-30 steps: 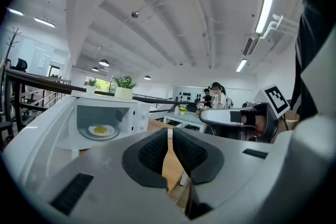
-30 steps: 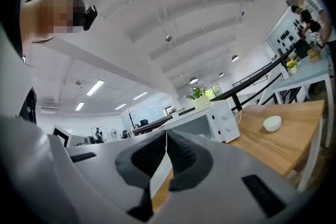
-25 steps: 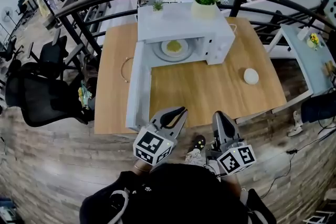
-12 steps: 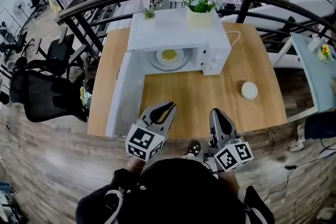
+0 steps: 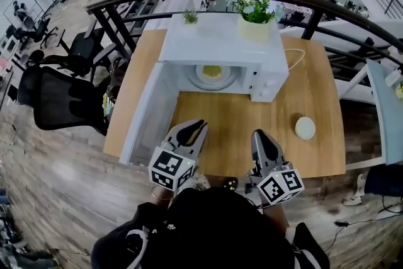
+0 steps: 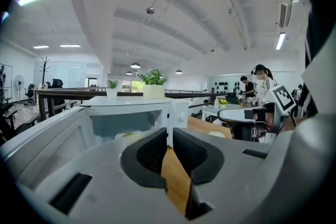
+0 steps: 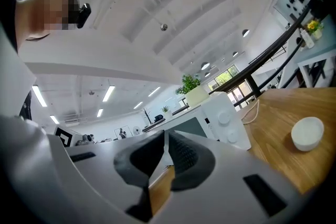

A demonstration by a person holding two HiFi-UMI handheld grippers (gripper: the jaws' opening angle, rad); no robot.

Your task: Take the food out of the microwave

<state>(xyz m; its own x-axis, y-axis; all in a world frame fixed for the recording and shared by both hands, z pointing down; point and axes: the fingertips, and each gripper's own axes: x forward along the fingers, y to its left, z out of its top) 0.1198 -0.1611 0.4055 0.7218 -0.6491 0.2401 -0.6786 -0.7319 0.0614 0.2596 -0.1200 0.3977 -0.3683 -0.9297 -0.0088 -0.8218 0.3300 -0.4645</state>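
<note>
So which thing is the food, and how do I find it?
Find the white microwave on the wooden table, its door swung open. Inside sits a pale plate holding the food, a yellow heap, unlike the white bowl outside.

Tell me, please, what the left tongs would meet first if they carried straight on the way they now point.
The left tongs would most likely meet the open microwave, around the right edge of its cavity, which holds the plate of food. The wooden table between looks bare, though depth is unclear.
</note>
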